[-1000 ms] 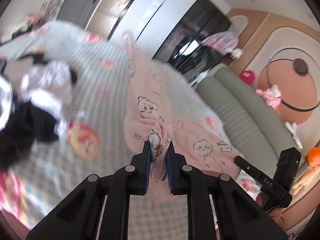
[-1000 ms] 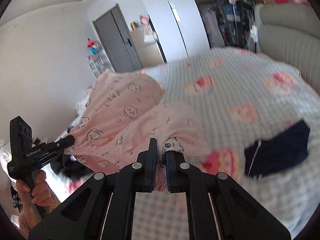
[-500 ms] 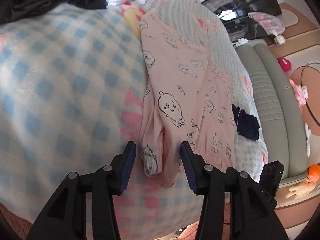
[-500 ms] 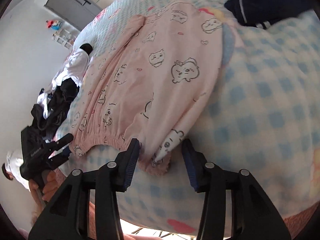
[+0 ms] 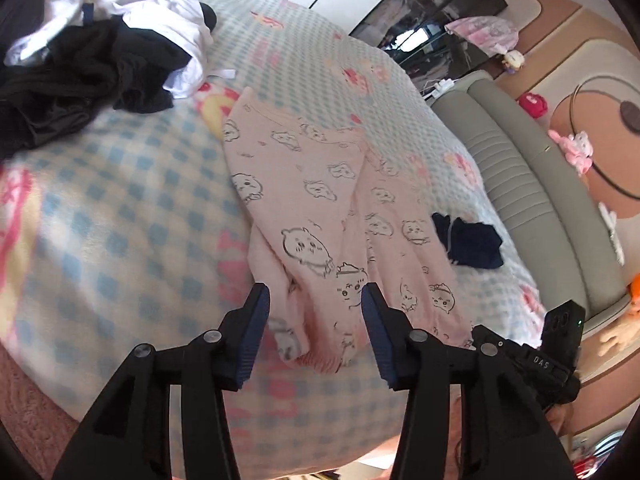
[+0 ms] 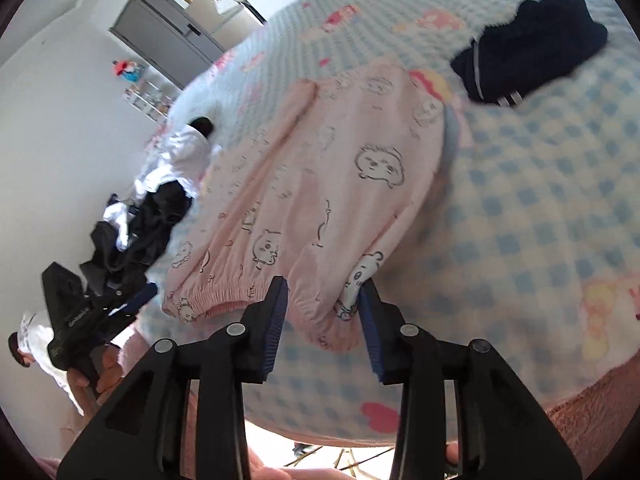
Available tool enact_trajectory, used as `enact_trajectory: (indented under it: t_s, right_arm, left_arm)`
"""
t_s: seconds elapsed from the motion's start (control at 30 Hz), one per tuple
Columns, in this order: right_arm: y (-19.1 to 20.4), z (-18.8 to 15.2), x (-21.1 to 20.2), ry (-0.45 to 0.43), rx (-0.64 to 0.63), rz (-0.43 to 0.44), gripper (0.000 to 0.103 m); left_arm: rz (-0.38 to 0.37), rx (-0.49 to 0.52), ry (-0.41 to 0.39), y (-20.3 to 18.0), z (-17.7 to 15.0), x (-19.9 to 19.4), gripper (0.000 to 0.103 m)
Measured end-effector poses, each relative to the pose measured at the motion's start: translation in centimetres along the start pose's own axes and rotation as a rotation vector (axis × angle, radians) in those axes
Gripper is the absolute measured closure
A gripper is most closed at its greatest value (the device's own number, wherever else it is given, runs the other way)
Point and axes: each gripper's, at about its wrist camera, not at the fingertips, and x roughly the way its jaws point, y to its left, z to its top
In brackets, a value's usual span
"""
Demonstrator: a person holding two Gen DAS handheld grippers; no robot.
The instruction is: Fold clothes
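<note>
Now released: pink pajama pants (image 5: 320, 208), flat.

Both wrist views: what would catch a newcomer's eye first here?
The pink cartoon-print pajama pants lie spread across the checked blanket, waistband toward the near edge, with both grippers open just in front of it. A dark folded garment lies beside them; a black-and-white clothes heap sits far left.

I get bright, even daylight in both views, with soft shadows under the pink pyjama trousers (image 5: 320, 216) on the checked blanket (image 5: 120, 220). The white wall (image 6: 60, 128) looks nearly blown out. Strong fisheye bending curves the bed and darkens the corners. The blanket reads soft and slightly smeared toward the edges, and the wardrobe's dark glass (image 5: 432, 12) shows glare.
</note>
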Motion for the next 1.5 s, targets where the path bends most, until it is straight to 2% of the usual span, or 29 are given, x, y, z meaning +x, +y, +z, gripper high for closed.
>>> enact_trajectory:
  t_s: [0.07,0.23,0.3,0.4,0.5,0.6,0.73,0.8,0.87,0.93,1.03,1.13,1.17,1.27,1.33,1.37,1.43,1.5]
  right_arm:
    - [-0.9,-1.5,0.8,0.042,0.000,-0.021,0.065]
    - [-0.9,-3.9,4.0,0.175,-0.034,-0.052,0.065]
    - [-0.5,-3.9,4.9,0.177,-0.076,-0.094,0.065]
    - [0.6,-2.7,5.1,0.122,-0.139,-0.165,0.066]
    - [1.2,-1.8,4.0,0.030,-0.168,-0.229,0.065]
    - [0.9,-1.7,2.3,-0.061,-0.118,-0.235,0.065]
    - [0.4,-2.3,3.5,0.013,-0.088,-0.174,0.065]
    - [0.8,-2.5,3.8,0.016,-0.110,-0.154,0.057]
    - [1.3,-2.4,4.1,0.005,-0.132,-0.149,0.055]
    - [1.4,-1.7,4.7,-0.006,-0.128,-0.174,0.055]
    - [1.2,-0.8,5.3,-0.001,-0.154,-0.300,0.055]
    - [0.6,-0.8,3.0,-0.079,-0.120,-0.344,0.055]
    - [0.3,-0.9,2.2,-0.100,-0.106,-0.356,0.054]
    - [-0.1,-1.6,1.9,-0.038,-0.104,-0.281,0.054]
    - [-0.1,-2.2,2.2,0.020,-0.115,-0.220,0.053]
    - [0.0,-2.6,2.7,0.042,-0.131,-0.205,0.053]
    - [0.5,-2.7,3.7,0.062,-0.161,-0.251,0.053]
    - [0.7,-2.3,4.8,0.066,-0.175,-0.286,0.053]
  left_arm:
    - [0.087,0.081,0.005,-0.2,-1.4,0.1,0.054]
    - [0.188,0.251,0.082,-1.8,-2.7,2.9,0.053]
    - [0.228,0.319,0.113,-2.5,-3.2,4.0,0.053]
    - [0.284,0.398,0.140,-3.4,-3.5,5.5,0.053]
    - [0.287,0.300,0.027,-3.0,-1.3,4.1,0.054]
    - [0.286,0.192,-0.050,-1.6,-0.3,2.5,0.053]
    - [0.262,0.165,0.016,-0.3,-2.2,3.1,0.053]
    - [0.259,0.171,0.032,-0.2,-3.3,3.2,0.053]
    - [0.266,0.173,0.034,-0.3,-3.6,3.4,0.053]
    - [0.279,0.175,0.022,-0.1,-3.1,3.8,0.053]
    - [0.321,0.184,-0.004,-0.1,-1.9,4.5,0.053]
    - [0.401,0.153,-0.121,0.3,-1.2,3.0,0.055]
    - [0.379,0.131,-0.129,0.7,-1.1,2.6,0.055]
    - [0.209,0.061,-0.050,2.0,-1.3,2.8,0.055]
    - [0.117,0.084,-0.007,1.3,-1.9,3.0,0.053]
    - [0.098,0.109,0.007,0.7,-2.3,3.2,0.048]
    - [0.117,0.179,0.024,-0.8,-3.1,3.7,0.036]
    - [0.211,0.254,0.061,-1.8,-3.8,5.0,0.035]
